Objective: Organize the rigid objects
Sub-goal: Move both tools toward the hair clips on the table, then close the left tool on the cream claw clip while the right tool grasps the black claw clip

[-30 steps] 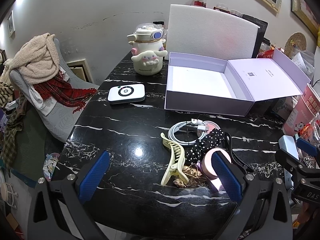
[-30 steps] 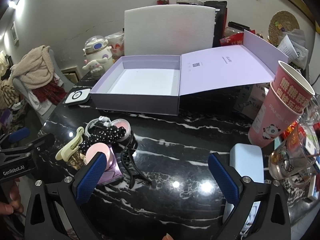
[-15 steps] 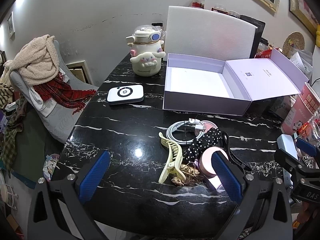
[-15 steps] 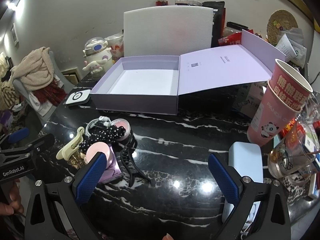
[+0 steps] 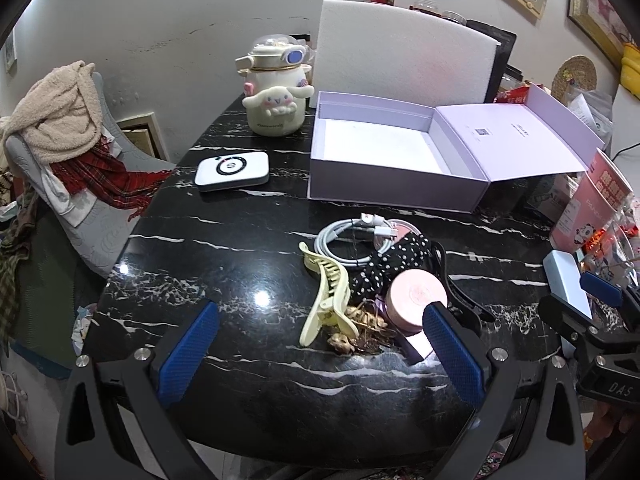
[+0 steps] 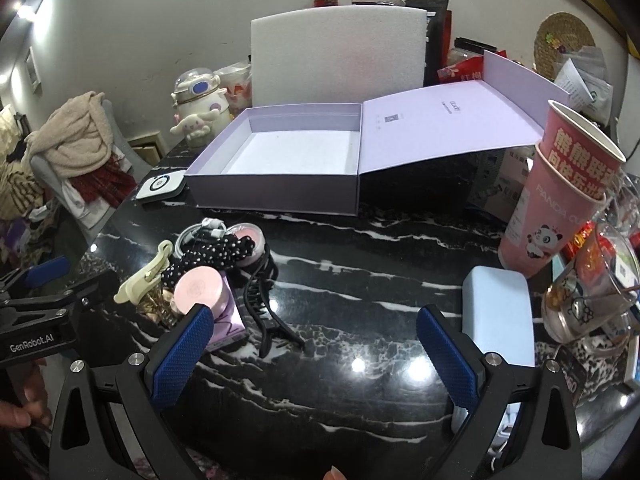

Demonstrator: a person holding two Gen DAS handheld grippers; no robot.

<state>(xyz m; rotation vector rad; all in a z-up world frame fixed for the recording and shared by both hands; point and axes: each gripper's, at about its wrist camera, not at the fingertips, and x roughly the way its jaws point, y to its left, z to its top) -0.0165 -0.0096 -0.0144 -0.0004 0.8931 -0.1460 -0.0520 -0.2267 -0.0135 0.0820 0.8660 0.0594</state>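
An open lilac box with its lid folded right stands at the back of the black marble table. A heap lies nearer: a cream hair claw, coiled white cable, dotted black scrunchie, round pink case, black hair claw. My left gripper hovers open in front of the heap. My right gripper is open over bare table, right of the heap, and holds nothing.
A white puck-marked device and a Cinnamoroll bottle sit at the back left. Pink paper cups, a glass mug and a pale blue case crowd the right side. A chair with clothes stands left.
Both grippers have drawn back and risen slightly, so the table looks a bit farther. Nothing on the table has moved. Both stay open.
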